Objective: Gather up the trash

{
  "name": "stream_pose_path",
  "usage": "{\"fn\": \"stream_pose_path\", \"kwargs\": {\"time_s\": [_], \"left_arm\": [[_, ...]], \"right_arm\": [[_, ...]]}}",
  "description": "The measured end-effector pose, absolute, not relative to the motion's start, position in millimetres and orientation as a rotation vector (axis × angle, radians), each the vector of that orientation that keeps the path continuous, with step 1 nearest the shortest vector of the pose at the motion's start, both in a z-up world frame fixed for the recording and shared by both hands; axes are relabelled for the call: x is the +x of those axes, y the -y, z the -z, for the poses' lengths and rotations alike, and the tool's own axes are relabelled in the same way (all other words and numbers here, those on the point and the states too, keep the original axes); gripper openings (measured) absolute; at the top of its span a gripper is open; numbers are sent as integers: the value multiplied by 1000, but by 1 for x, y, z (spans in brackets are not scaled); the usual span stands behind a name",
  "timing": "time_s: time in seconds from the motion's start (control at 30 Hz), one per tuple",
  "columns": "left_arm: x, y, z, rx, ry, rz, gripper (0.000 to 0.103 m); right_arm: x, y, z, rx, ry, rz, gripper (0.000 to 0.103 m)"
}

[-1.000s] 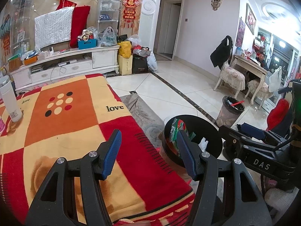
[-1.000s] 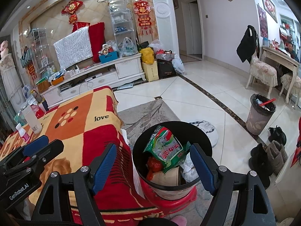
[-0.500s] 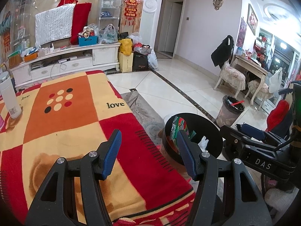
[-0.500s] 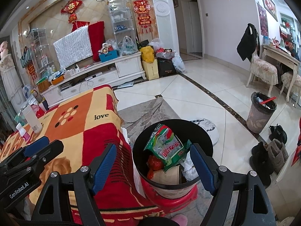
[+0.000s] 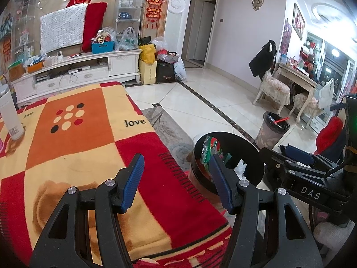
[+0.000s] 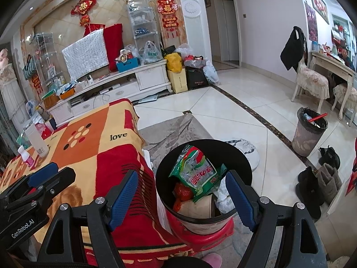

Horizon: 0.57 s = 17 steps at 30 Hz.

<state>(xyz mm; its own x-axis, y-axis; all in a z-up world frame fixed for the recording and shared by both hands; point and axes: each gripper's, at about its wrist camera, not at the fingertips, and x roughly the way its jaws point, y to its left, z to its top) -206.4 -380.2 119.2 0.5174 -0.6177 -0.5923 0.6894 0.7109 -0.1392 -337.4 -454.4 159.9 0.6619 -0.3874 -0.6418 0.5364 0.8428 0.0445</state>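
Red-orange checked blanket (image 5: 73,147); black bin (image 6: 241,156), green packet (image 6: 196,169).

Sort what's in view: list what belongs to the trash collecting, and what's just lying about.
Job:
black bin
green snack bag in it
paper cup in it

Lying about:
white bottle on the blanket
grey bin
boots

Two trash bins (image 6: 204,201) (image 6: 309,134), two chairs (image 6: 312,82) (image 6: 347,93), one white bottle (image 6: 36,140), one green snack bag (image 6: 197,172).

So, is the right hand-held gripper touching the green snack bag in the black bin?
Apart. In the right wrist view the right hand-held gripper stands open, and the green snack bag lies in the black bin beyond, clear of both blue pads.
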Motion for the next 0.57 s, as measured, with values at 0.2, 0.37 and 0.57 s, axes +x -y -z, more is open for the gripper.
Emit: {"fn": "stream_pose_path", "kwargs": {"time_s": [0.2, 0.37, 0.57], "left_arm": [[-205, 382, -118, 121, -665, 793, 60], [-204, 383, -116, 120, -667, 807, 60], [-197, 373, -112, 102, -688, 801, 60]], "right_arm": [[-337, 456, -161, 241, -666, 529, 79], [-337, 455, -160, 241, -668, 529, 79], [-338, 454, -157, 235, -678, 518, 79]]}}
